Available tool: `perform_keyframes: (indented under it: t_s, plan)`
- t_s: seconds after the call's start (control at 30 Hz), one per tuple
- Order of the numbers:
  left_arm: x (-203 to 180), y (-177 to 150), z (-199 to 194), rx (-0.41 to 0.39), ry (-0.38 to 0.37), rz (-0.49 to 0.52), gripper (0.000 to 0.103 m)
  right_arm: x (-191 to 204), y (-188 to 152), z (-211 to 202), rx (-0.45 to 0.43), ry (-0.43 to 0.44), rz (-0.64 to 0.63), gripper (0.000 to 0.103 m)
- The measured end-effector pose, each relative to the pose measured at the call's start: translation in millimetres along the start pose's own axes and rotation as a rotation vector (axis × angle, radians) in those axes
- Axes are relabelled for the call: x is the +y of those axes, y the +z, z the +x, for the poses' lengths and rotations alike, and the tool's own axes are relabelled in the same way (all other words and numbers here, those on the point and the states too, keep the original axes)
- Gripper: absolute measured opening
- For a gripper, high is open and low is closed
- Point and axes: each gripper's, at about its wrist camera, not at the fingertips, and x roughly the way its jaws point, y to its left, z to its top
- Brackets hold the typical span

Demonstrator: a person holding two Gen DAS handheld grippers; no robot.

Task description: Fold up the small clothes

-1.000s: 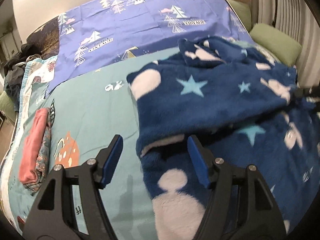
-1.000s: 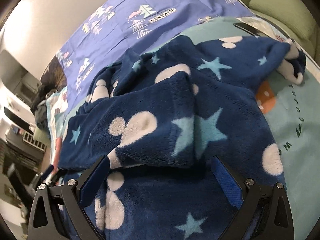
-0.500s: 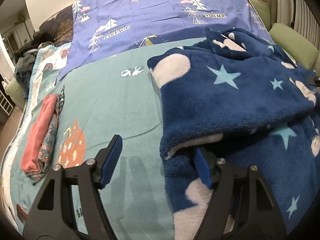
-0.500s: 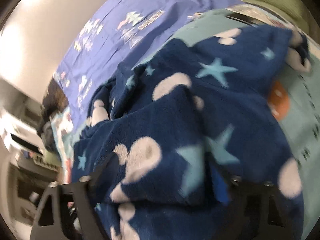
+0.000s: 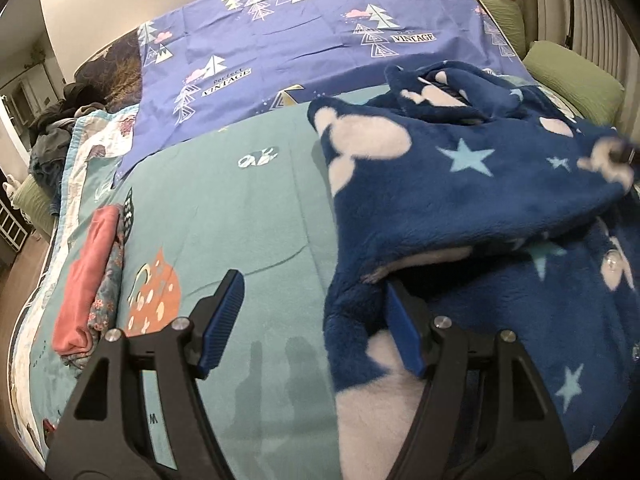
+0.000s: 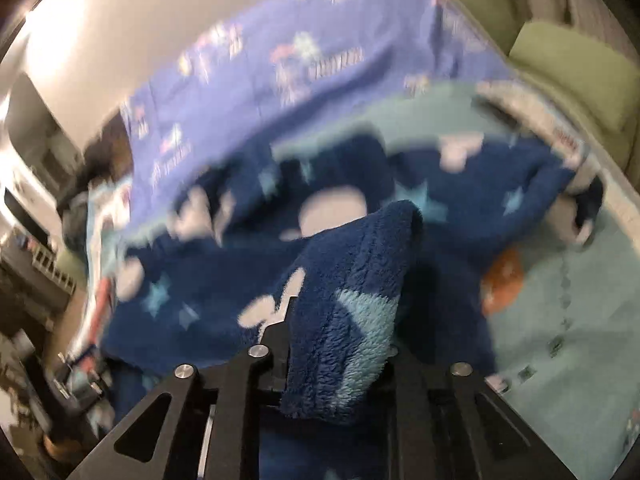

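Two tongs work one soft fleece garment point(image 5: 460, 200) heaped on the bed point(image 5: 240, 208). The left gripper point(image 5: 316, 320) stands spread, its right finger tucked under the fleece edge, nothing pinched. The right gripper point(image 6: 332, 344) is closing on a thick fold. It looks plush and floppy (bulky, not slippery), so hems and corners seem the best places to hold

We had the right gripper point(image 6: 334, 364) closing on a thick fold of the navy fleece garment point(image 6: 352, 312), which rose between its jaws (their pads were hidden by the pile). The rest of the garment spread blurred ahead and to the left of the claw, over the teal blanket point(image 6: 568, 320) on its right.
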Motion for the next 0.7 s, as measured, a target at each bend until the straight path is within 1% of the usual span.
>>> perform_keyframes:
  t_s: [0.03,0.07,0.13,0.17,0.2,0.23,0.27,0.33,0.4,0.43,0.5,0.57,0.7]
  plan:
    - [1,0,-1,-0.001,0.001,-0.002,0.07,-5,-1,2,0.012,0.0,0.013,0.027]
    - [2,1,-4,0.0,0.003,-0.005,0.07,-11,-3,-2,0.005,0.024,0.031,0.029]
    - [8,3,-10,0.004,-0.009,-0.025,0.07,-25,-2,-22,-0.052,0.064,0.083,0.042]
    - [10,4,-14,0.001,-0.013,-0.038,0.07,-32,-2,-30,-0.08,0.067,0.098,0.055]
    - [12,5,-22,-0.015,-0.02,-0.052,0.07,-44,-1,-44,-0.133,0.064,0.13,0.062]
    - [12,8,-30,-0.038,-0.038,-0.06,0.07,-55,1,-53,-0.167,0.059,0.159,0.063]
    - [11,10,-38,-0.061,-0.06,-0.062,0.07,-73,3,-63,-0.198,0.05,0.216,0.063]
    - [7,16,-49,-0.099,-0.1,-0.057,0.07,-94,6,-71,-0.21,0.036,0.298,0.063]
    - [-4,24,-51,-0.119,-0.145,-0.04,0.07,-123,10,-71,-0.206,0.024,0.395,0.063]
    - [-11,28,-49,-0.121,-0.158,-0.026,0.07,-133,11,-70,-0.203,0.023,0.421,0.063]
    - [-28,37,-40,-0.117,-0.151,0.017,0.07,-150,14,-63,-0.2,0.047,0.49,0.063]
    - [-42,43,-31,-0.115,-0.159,0.043,0.07,-160,18,-54,-0.191,0.067,0.525,0.063]
    - [-62,54,-13,-0.092,-0.199,0.036,0.07,-172,28,-34,-0.168,0.086,0.573,0.063]
